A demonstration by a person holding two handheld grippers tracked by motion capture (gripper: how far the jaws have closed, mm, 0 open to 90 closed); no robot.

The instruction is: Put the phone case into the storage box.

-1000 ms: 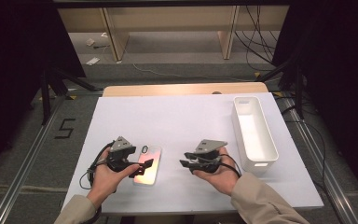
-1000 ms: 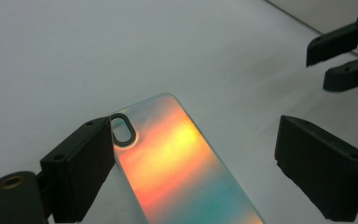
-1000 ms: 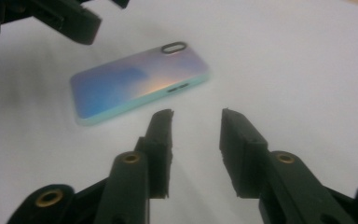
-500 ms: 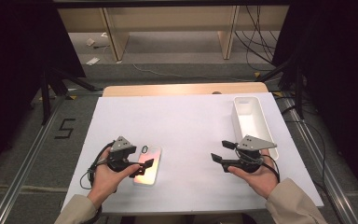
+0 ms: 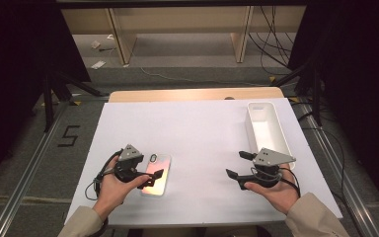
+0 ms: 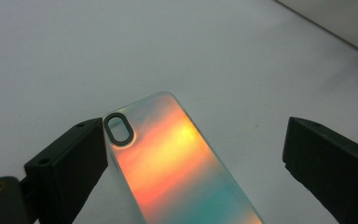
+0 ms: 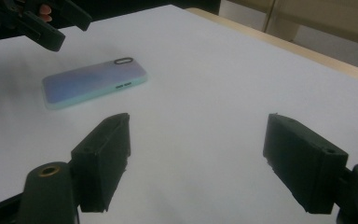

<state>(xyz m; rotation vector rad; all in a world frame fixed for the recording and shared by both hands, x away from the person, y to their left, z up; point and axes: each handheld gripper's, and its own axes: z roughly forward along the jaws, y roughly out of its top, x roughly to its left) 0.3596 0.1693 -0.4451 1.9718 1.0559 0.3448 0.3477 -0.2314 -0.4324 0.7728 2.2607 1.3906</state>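
Right gripper (image 5: 238,166), jaws apart, has been withdrawn to 4 o'clock; left gripper (image 5: 154,176), jaws apart, straddles the iridescent glossy rectangular phone case (image 5: 156,174); grasp judged pending.

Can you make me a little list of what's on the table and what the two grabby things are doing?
table cover: white sheet
shiny thing: iridescent phone case, lying flat, camera hole up
box: white bin, looks empty, at the table's right side
left hand-held gripper: open, jaws on either side of the phone case
right hand-held gripper: open, holding nothing, near the bin
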